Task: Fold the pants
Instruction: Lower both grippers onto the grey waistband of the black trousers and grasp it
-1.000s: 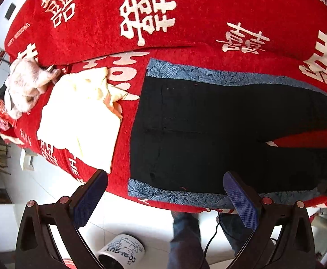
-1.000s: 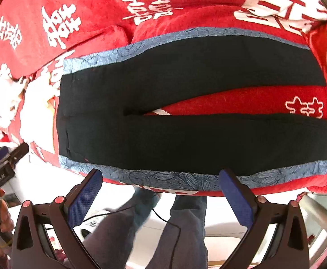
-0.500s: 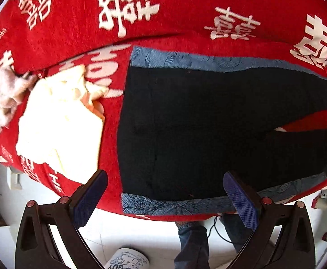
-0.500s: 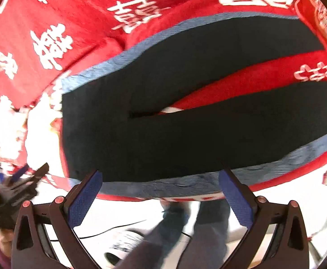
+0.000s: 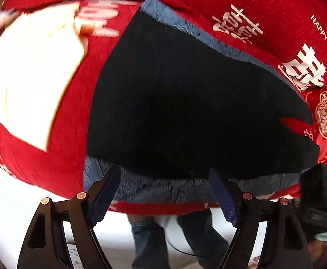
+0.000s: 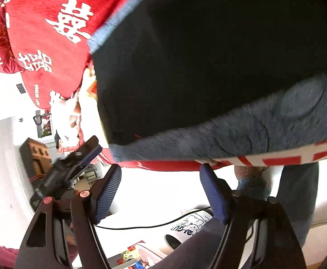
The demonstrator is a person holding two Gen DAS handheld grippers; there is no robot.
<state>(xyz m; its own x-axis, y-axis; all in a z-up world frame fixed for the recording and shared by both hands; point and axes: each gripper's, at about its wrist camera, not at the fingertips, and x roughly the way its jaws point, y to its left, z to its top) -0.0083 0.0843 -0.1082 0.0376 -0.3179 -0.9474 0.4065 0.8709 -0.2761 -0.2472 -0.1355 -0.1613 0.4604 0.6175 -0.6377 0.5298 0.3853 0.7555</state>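
Pants (image 5: 185, 103): black, flat on the red cloth (image 5: 51, 165), filling frame centre.
Left gripper (image 5: 165, 187): spread over the blue hem.
Right gripper (image 6: 161, 185): spread, below the hem.
Right view only: white cup (image 6: 189, 229), lower centre, contents unseen.
Left view only: cream garment (image 5: 31, 71), upper left.

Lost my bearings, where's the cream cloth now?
Left wrist view, upper left: the cream cloth lies on the red blanket, left of the pants.

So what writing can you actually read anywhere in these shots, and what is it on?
"HAPPY WEDDIN…", cut off: red blanket, right edge.
"DAY": same blanket, top.
"THE": blanket, right wrist view.
Large white double-happiness characters: all over the blanket.
White bucket lettering: partly hidden, unreadable.
Black pants: none.
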